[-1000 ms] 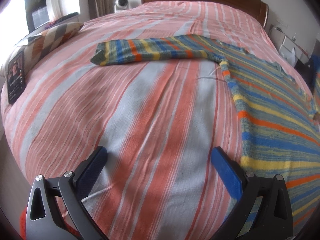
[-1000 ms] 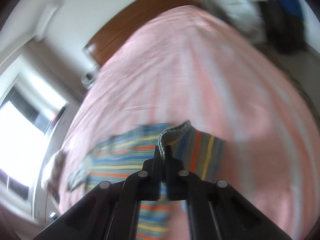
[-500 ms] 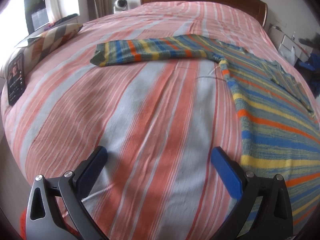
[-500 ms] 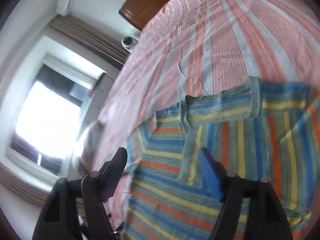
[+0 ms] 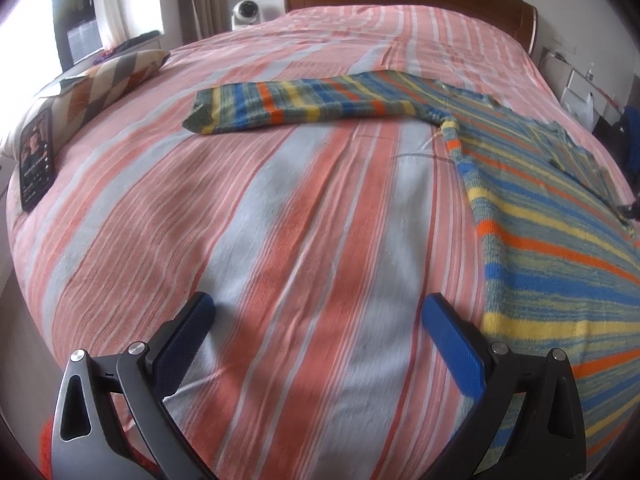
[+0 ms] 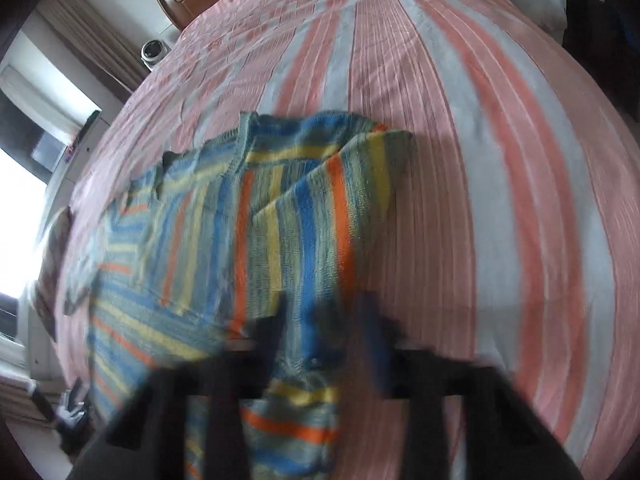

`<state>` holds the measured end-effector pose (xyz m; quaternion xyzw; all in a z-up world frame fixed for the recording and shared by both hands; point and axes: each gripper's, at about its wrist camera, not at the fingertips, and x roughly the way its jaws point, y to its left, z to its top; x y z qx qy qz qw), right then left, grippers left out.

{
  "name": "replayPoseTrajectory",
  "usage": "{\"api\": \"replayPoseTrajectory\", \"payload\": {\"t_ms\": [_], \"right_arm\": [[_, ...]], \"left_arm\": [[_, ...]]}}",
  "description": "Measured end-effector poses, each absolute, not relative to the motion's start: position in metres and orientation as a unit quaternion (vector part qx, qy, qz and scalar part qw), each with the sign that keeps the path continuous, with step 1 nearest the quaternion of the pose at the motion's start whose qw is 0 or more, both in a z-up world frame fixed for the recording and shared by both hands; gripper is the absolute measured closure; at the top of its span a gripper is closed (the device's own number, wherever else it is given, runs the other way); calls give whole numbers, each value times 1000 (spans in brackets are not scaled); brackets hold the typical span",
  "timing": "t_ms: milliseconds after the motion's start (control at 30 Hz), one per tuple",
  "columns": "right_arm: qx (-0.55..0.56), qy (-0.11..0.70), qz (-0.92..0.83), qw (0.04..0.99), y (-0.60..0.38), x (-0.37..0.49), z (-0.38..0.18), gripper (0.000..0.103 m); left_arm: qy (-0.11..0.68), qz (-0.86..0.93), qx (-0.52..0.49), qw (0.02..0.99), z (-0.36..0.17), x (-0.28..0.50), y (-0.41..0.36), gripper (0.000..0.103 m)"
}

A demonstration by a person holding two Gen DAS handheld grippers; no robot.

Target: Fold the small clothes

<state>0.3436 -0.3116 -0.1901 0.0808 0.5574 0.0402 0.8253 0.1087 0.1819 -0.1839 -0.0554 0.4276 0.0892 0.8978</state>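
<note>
Striped sweater [image 5: 552, 216], knitted in blue, yellow, orange and grey-green bands, is spread on a bed covered by a pink and grey striped sheet [image 5: 280, 220]. Taken from left to right in the left wrist view: a patterned pillow [image 5: 104, 84] and a phone [image 5: 37, 158] are seen at the left edge of the bed, well apart from the garment. Next, one long sleeve [image 5: 288, 106] is laid out flat and straight across the sheet, not yet folded in. The body of the sweater is seen further right, flat on the sheet.

The left gripper [image 5: 316, 332] is held low over bare sheet, just beside the sweater's near edge; its blue fingers [image 5: 452, 340] are spread wide with nothing between them.

In the right wrist view, which is blurred, the other sleeve [image 6: 332, 200] is seen already turned in across the body. The right gripper [image 6: 320, 332] is set down on the sweater's near right part, its jaws closing with knit fabric between them; whether the fabric is firmly pinched cannot be told through the blur.

The fold is judged to be at an early stage: one sleeve is brought in, while the outstretched sleeve and the body folds are left to do.
</note>
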Motion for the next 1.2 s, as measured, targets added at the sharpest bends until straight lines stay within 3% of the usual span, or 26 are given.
{"api": "replayPoseTrajectory", "payload": {"t_ms": [100,233,367,633,767,1200], "right_arm": [[87,558,23,825,-308,345,-194,97],[88,535,7,840,-318,327,-175,62],[74,502,-7,861,-330,282,-153,41],[15,467,-106,878,-348,145,-149,40],[7,455,-141,879,-343,105,-146,25],[-53,442,-167,880,-314,87,-141,23]], "left_arm": [[428,89,-57,898,-184,109,182,0],[428,89,-56,898,-184,108,181,0],[427,90,-56,898,-184,108,180,0],[424,94,-47,899,-184,109,181,0],[422,98,-39,901,-186,108,177,0],[417,100,-36,902,-186,107,176,0]]}}
